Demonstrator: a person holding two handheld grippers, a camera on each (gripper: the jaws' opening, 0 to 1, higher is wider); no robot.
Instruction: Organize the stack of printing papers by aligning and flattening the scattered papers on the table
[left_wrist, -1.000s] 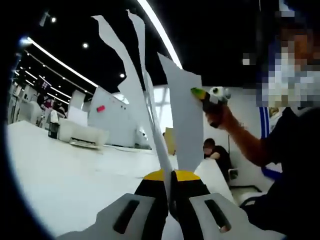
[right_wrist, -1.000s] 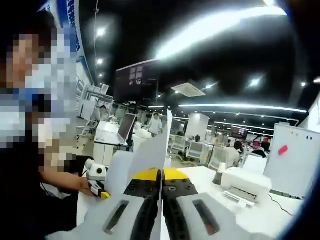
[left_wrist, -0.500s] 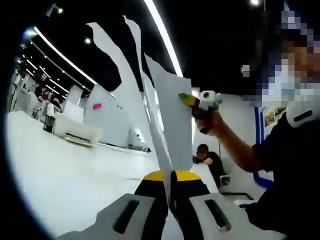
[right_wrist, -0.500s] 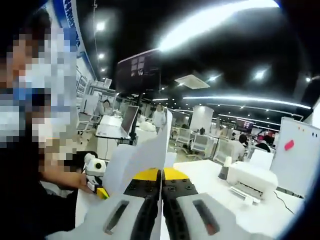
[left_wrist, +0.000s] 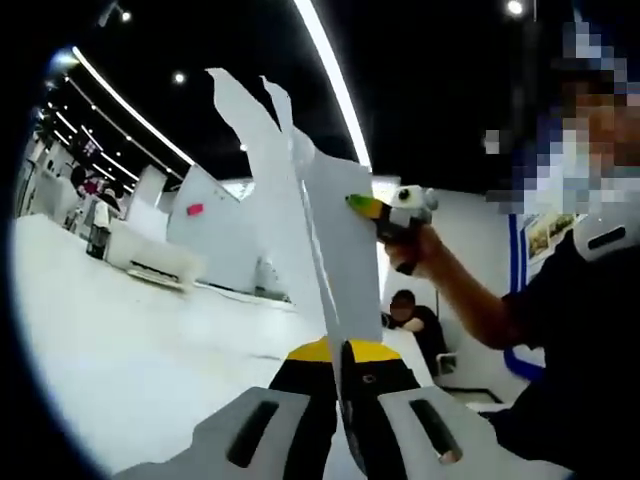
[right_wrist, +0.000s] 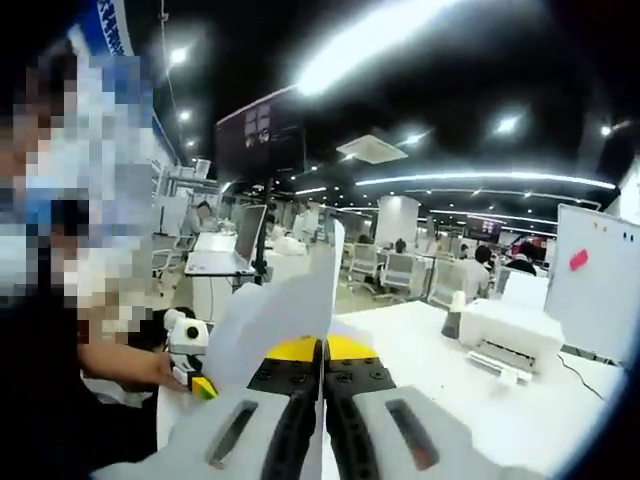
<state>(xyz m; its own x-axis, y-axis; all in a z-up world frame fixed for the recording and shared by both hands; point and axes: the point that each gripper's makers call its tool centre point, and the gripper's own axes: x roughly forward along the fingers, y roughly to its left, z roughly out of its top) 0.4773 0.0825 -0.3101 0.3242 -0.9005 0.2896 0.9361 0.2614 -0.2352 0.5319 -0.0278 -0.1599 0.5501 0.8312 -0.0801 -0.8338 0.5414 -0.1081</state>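
Both grippers are up off the table (left_wrist: 130, 350), each clamping one side of the same papers (left_wrist: 320, 230).

Left gripper view: the left gripper (left_wrist: 340, 352) has its yellow-tipped jaws pressed together on the bottom edge of the sheets, which stand upright and fan out unevenly at the top, edges misaligned. The right gripper (left_wrist: 372, 207) shows at the far edge of the papers, held by the person's hand (left_wrist: 425, 245); its tip touches the sheets. The standing paper blocks the middle of the room behind it.

Around: a white printer (left_wrist: 150, 262), a whiteboard (left_wrist: 215, 225) with a pink item on it, and a seated person (left_wrist: 420, 315) beyond.

Right gripper view: the right gripper (right_wrist: 322, 350) is pinched tight on the papers (right_wrist: 280, 315), which curve away leftward to the left gripper (right_wrist: 195, 365). They hide part of the desks behind. A monitor (right_wrist: 248, 235), office chairs (right_wrist: 405, 275), another printer (right_wrist: 510, 335) and a whiteboard (right_wrist: 590, 290) sit around; distant people are too small to make out.
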